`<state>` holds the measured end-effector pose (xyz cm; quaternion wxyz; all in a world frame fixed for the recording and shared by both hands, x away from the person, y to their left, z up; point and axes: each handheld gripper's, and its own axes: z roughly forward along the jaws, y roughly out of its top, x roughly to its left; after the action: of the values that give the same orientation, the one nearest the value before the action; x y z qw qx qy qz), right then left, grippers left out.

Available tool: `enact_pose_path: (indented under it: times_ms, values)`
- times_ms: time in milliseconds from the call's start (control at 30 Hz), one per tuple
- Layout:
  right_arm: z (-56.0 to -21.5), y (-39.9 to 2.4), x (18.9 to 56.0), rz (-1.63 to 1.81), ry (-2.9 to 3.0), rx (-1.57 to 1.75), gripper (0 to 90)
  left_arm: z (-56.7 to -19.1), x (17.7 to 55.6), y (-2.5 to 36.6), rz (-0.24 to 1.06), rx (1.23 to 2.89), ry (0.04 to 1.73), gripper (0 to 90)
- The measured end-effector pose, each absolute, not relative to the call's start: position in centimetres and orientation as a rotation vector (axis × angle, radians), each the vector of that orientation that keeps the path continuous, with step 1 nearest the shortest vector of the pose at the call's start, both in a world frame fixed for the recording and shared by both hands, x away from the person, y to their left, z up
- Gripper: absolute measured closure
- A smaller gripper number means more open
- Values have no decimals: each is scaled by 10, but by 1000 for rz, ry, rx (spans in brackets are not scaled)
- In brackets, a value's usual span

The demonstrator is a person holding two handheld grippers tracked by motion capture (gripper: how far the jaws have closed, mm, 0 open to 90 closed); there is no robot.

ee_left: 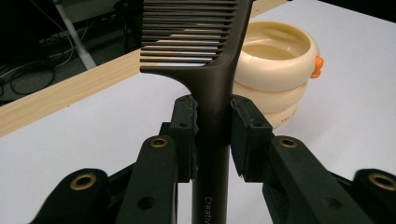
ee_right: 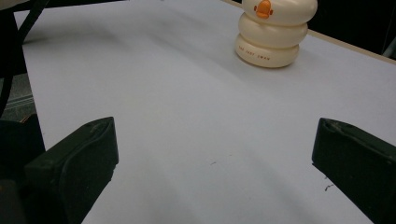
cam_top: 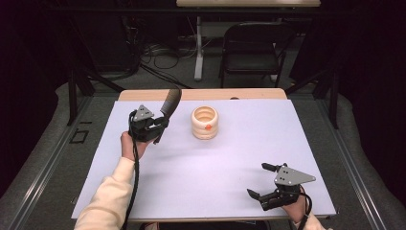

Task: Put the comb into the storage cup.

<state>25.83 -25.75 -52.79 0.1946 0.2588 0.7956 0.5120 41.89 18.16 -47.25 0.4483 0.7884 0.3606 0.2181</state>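
A dark comb (cam_top: 171, 102) (ee_left: 205, 60) sticks up and to the right from my left gripper (cam_top: 160, 123) (ee_left: 212, 135), which is shut on its handle, held above the white table (cam_top: 210, 163). Just right of the comb stands a cream ringed holder (cam_top: 205, 122) (ee_left: 275, 74) (ee_right: 272, 32) with an orange beak on its side, open at the top. My right gripper (cam_top: 261, 179) (ee_right: 210, 154) sits at the table's near right with its jaws wide open and nothing between them.
Beyond the table's wooden far edge (cam_top: 201, 94) a black folding chair (cam_top: 253, 45) and a desk leg (cam_top: 198, 48) stand among floor cables. Dark frame posts flank the table on both sides.
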Motion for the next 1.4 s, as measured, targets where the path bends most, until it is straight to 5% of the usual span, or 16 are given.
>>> enact_pose_path:
  times_ms: [1400]
  values:
    - [-528,-258,256,1425,2228,721,0,-458,434,148,541,1917,858,723]
